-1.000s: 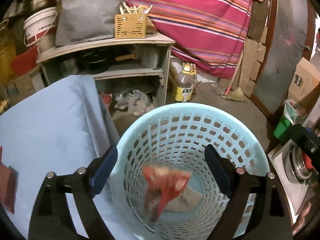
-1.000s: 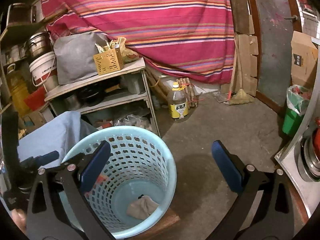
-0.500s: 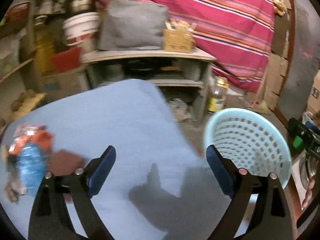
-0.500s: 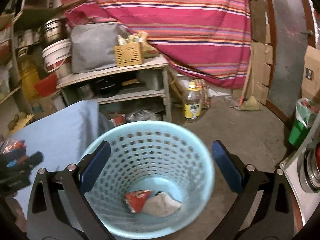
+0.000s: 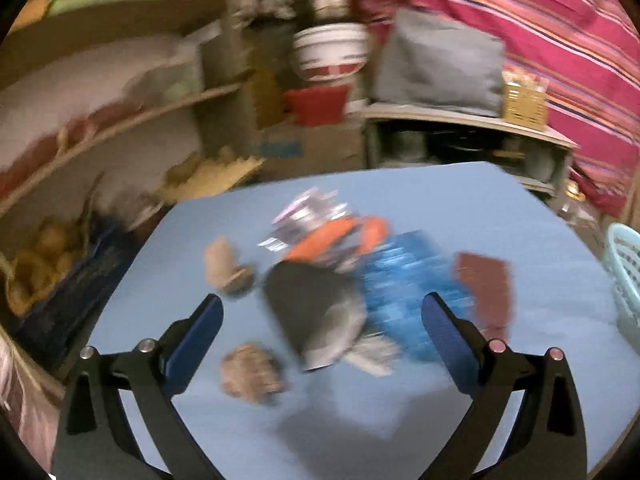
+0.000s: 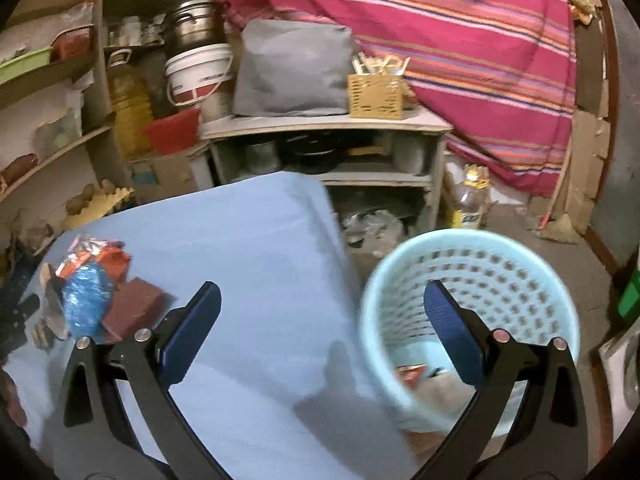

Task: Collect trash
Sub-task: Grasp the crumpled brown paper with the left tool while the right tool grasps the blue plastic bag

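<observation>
The left gripper (image 5: 320, 322) sits low in the middle of its own view, and its jaws are opening, with nothing between the 2 blue pads (image 5: 196, 330). This view is blurry. Past the pads, in the middle of the frame, a pile of trash lies on the blue table (image 5: 520, 216): a crinkly blue wrapper (image 5: 404, 280), an orange and silver wrapper (image 5: 324, 232), a dark grey piece (image 5: 316, 312) and a brown flat piece (image 5: 486, 288) on the right side of the pile. 2 crumpled brown lumps (image 5: 250, 372) lie on the left side of the pile, 1 close to the left pad. At the right edge of the frame, a bit of the light blue basket (image 5: 624, 276) peeks in. The right gripper (image 6: 322, 324) is low in the middle of its view, with its jaws wide apart and nothing in them. In this view the basket stands on the floor at the lower right, just beside the table edge. A red wrapper (image 6: 410, 372) and a pale crumpled piece (image 6: 438, 386) lie at the bottom of the basket. The trash pile is at the left side of this frame, on the table. Behind the table stands a shelf (image 6: 320, 124) with a grey bag (image 6: 292, 76) and a small yellow box (image 6: 374, 96) on top.
</observation>
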The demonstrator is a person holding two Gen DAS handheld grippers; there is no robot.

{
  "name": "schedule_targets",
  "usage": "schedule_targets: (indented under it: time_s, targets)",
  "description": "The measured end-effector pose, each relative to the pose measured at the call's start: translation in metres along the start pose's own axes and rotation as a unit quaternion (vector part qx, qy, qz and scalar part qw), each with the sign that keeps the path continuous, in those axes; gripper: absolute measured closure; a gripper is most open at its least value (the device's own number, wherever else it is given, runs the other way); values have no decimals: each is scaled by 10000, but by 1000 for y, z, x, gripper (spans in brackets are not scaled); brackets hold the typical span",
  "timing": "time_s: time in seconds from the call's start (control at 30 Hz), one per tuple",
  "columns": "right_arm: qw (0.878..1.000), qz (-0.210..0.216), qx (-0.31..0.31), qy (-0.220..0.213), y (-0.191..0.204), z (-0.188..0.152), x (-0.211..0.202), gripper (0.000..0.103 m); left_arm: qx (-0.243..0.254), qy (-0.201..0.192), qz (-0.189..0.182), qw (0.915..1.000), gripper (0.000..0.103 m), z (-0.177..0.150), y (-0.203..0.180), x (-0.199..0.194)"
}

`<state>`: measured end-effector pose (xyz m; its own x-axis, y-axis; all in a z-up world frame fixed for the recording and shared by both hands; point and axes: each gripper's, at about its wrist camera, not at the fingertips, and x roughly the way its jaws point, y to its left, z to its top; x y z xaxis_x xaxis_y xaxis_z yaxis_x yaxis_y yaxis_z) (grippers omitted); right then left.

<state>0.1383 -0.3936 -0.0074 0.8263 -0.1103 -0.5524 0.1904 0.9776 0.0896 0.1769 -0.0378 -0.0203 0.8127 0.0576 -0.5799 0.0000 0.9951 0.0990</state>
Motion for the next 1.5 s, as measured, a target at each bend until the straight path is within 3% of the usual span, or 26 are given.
schedule_targets:
  time_s: [0.1,0.2,0.5,0.6,0.63,0.7,0.77,0.87,1.1,1.5]
  targets:
    - [9997,167,117,126,23,0,10,4,-329,262,-56,9991,6,-9,39,13]
    - [9994,159,91,277,47,-2,23,4,-175,332,8,9993,6,-19,56,21]
    - [9971,150,-340,657,109,-13,56,4,-146,824,-379,9958,7,-38,61,54]
    - [9962,226,-433,723,122,-15,62,4,-69,806,-466,9956,7,-39,58,55]
    - [9960,252,-449,733,127,-15,64,4,-68,777,-492,9957,10,-39,58,54]
    - [9956,283,-480,759,135,-16,68,4,-22,778,-543,9955,25,-39,57,56]
    - [9948,339,-539,797,144,-17,71,4,-20,941,-680,9932,47,-40,57,61]
    - [9931,455,-701,824,162,-21,74,4,-182,1162,-929,9887,57,-43,64,68]
    - [9890,613,-1061,830,204,-27,79,4,-239,1075,-867,9901,58,-42,77,66]
    - [9816,817,-1551,763,267,-36,86,4,-456,247,-67,9986,58,-7,118,42]
